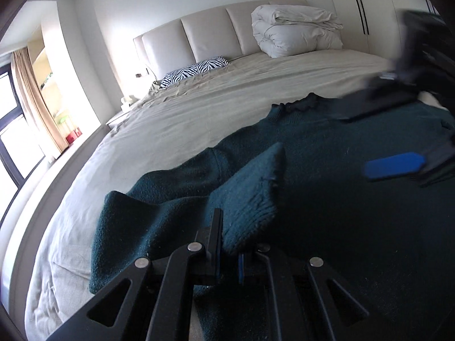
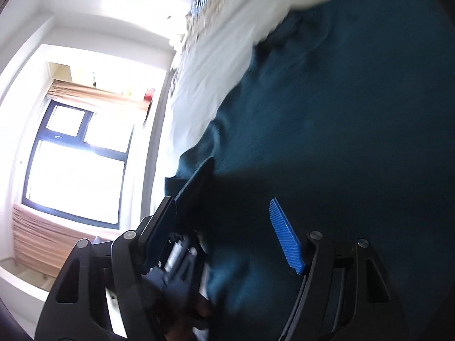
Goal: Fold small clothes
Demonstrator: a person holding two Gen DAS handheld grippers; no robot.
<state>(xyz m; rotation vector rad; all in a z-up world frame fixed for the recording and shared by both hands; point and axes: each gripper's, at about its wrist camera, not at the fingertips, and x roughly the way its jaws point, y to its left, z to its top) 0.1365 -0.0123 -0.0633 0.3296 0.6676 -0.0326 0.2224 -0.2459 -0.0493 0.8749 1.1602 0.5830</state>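
That dark green sweater [image 1: 327, 156] sprawls on the bed [image 1: 199, 113]: thick, floppy knit, grippy not slick. Left gripper [image 1: 229, 258] jaws pinch the sleeve cuff [image 1: 250, 199]; right gripper [image 2: 241, 213] jaws gape above the body. Grab hems.

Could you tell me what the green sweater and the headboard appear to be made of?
Sweater: apparently a thick wool-like knit, matte and fuzzy, with ribbing on the cuff in the left gripper. Headboard: looks like padded leather or faux leather, cream, with a soft sheen and seamed panels.
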